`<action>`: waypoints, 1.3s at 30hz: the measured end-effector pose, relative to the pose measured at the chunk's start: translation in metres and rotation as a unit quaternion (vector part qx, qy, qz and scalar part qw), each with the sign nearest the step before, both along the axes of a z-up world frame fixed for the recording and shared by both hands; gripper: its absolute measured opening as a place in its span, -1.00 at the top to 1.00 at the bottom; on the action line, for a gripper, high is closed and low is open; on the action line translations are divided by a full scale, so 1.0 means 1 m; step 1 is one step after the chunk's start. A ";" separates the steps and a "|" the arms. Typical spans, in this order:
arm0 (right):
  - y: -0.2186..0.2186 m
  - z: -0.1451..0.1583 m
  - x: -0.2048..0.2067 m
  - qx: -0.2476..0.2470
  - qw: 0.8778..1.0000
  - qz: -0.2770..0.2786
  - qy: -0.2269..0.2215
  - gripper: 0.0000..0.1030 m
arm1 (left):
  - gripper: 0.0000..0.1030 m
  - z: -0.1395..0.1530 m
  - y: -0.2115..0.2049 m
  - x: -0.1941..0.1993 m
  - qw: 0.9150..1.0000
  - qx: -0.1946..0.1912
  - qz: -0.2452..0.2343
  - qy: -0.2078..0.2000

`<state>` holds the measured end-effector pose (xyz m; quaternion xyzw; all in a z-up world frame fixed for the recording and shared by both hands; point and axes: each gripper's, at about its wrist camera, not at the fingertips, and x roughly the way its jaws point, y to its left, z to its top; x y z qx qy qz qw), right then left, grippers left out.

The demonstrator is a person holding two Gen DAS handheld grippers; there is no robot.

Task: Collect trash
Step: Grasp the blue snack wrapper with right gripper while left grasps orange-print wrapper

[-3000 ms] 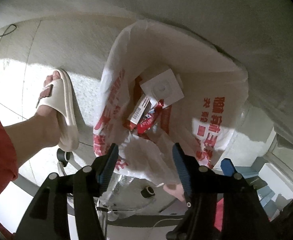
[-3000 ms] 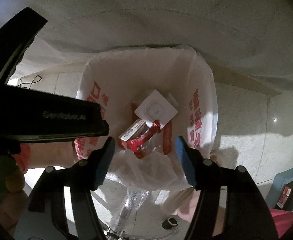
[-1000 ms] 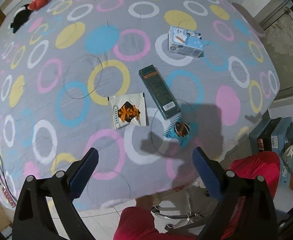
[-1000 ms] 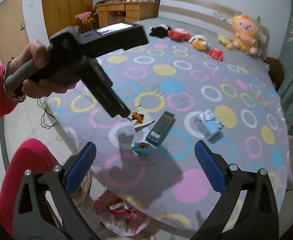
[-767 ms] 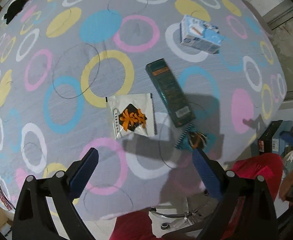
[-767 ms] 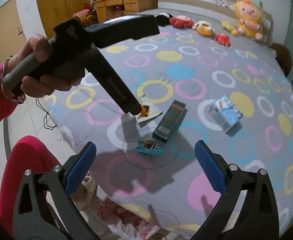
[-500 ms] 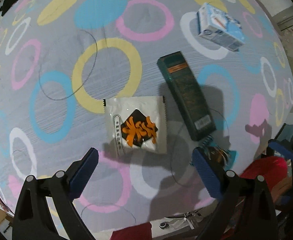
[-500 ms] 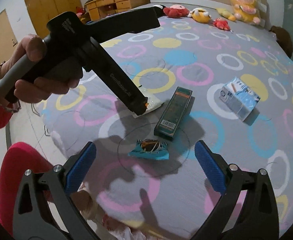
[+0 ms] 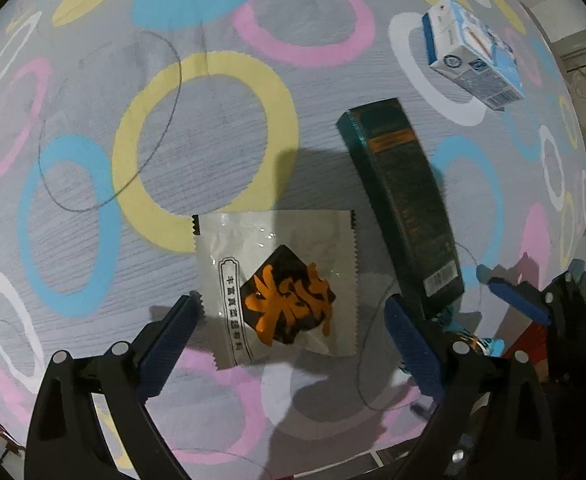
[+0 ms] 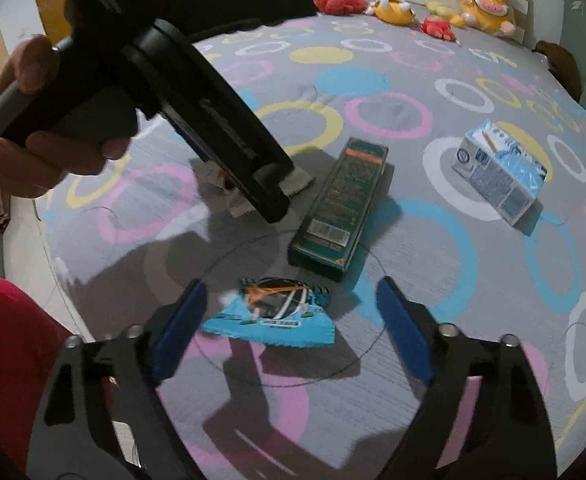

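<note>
The left tongs (image 9: pixel 289 320) are hanging released over the white foil sachet with orange lettering (image 9: pixel 279 286) on the ring-patterned bedspread (image 9: pixel 213 140); the right tongs (image 10: pixel 289 308) are closing around, not touching, the crumpled blue snack wrapper (image 10: pixel 271 314).

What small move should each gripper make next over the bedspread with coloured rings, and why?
Probably finish the descent and pinch. The left gripper stands open, pointing down over the flat white sachet with the orange-and-black label, which lies between its fingers. The right gripper has its jaws closing around the crumpled light-blue wrapper, the pads not yet on it. Both pieces lie loose on the bedspread.
</note>
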<state>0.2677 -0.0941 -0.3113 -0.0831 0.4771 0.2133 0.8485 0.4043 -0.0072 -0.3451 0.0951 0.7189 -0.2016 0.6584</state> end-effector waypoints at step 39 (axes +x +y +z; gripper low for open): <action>-0.044 0.053 -0.025 0.004 0.996 -0.079 -0.035 -0.02 | 0.26 0.062 0.002 -0.063 0.996 0.003 0.039 -0.077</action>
